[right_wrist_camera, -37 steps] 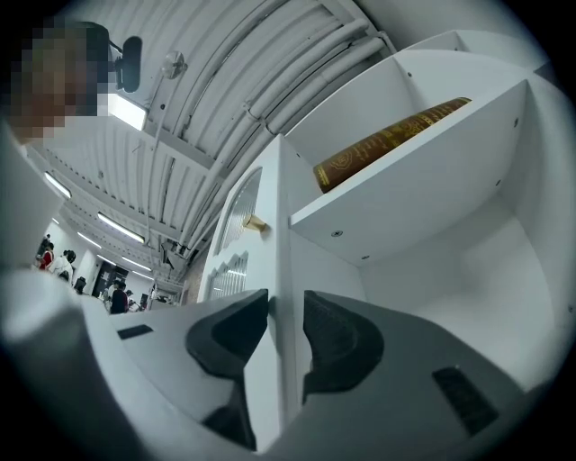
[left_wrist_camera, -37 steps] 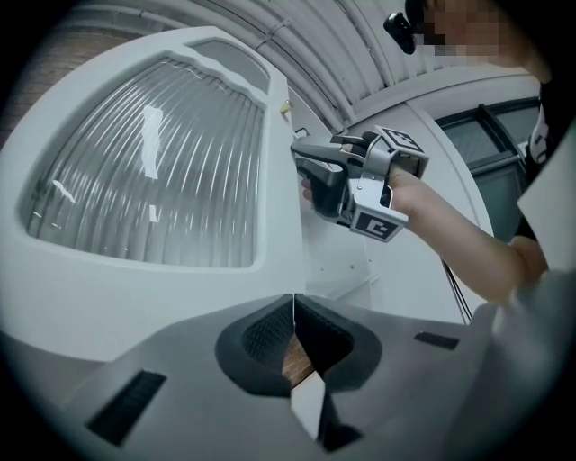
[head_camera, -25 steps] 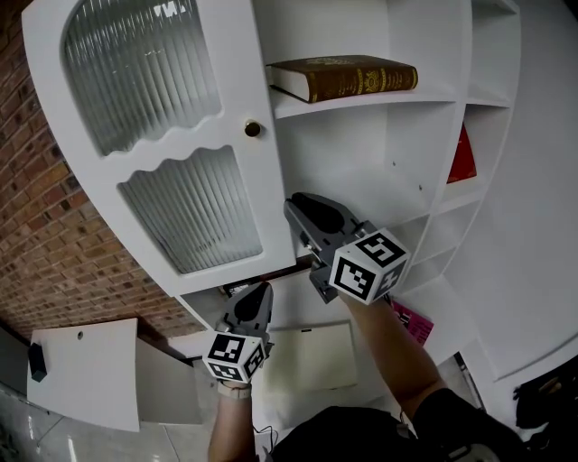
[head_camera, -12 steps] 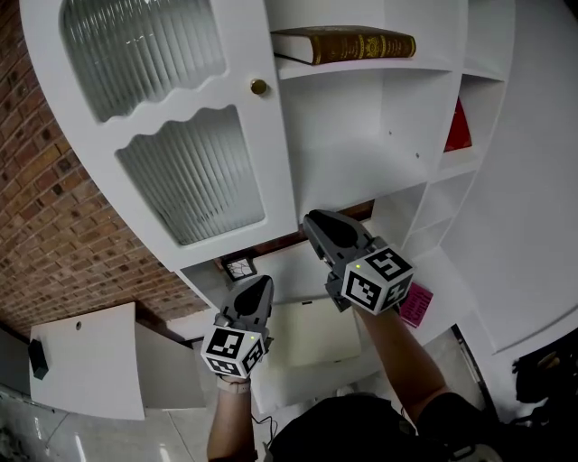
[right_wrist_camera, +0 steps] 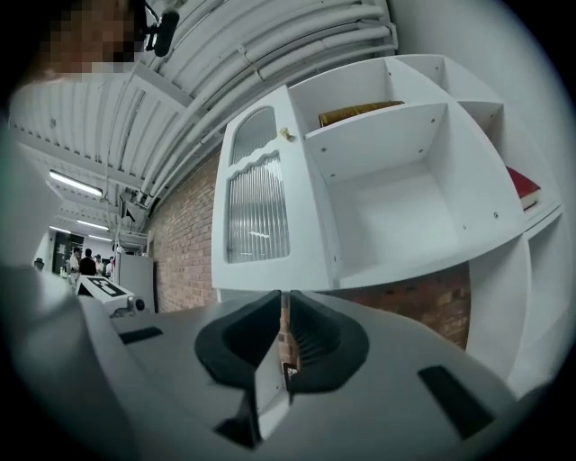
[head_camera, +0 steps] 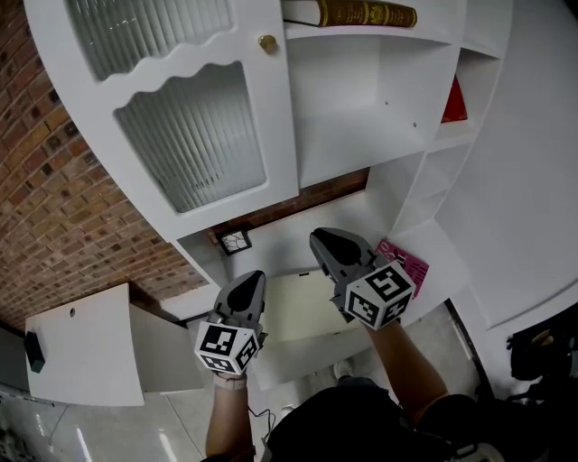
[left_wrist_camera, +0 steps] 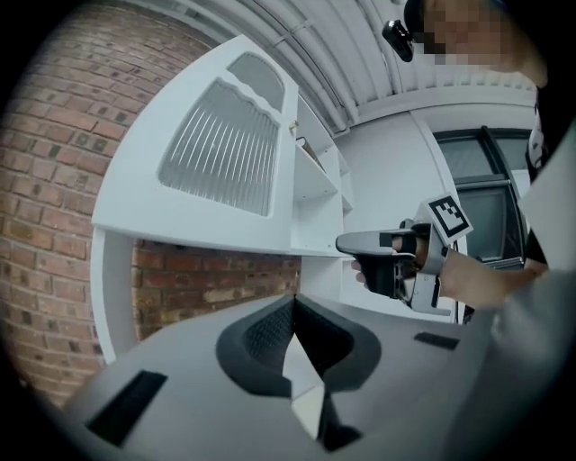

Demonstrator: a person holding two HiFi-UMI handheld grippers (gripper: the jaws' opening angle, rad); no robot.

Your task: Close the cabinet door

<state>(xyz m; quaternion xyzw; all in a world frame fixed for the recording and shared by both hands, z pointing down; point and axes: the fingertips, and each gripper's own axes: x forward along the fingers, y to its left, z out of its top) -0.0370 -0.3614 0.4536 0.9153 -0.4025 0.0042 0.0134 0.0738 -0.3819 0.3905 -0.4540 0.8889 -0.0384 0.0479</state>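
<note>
The white cabinet door (head_camera: 181,117) with ribbed glass panes and a brass knob (head_camera: 267,42) lies against the cabinet front at the upper left, beside an open compartment (head_camera: 361,108). It also shows in the right gripper view as the door (right_wrist_camera: 256,207) and in the left gripper view as the door (left_wrist_camera: 225,144). Both grippers hang below it and touch nothing. My left gripper (head_camera: 255,276) (left_wrist_camera: 292,302) is shut and empty. My right gripper (head_camera: 318,236) (right_wrist_camera: 285,297) has just been closing, is shut, and has nothing between its jaws.
A brown book (head_camera: 361,13) lies on the shelf above the open compartment, and a red book (head_camera: 454,101) stands further right. A pink item (head_camera: 404,262) lies on a low shelf. A brick wall (head_camera: 54,198) is at the left, a white panel (head_camera: 81,352) below it.
Both grippers have dropped away from the door, the right one further, from compartment height to below the cabinet's bottom edge. The right gripper's jaws have closed.
</note>
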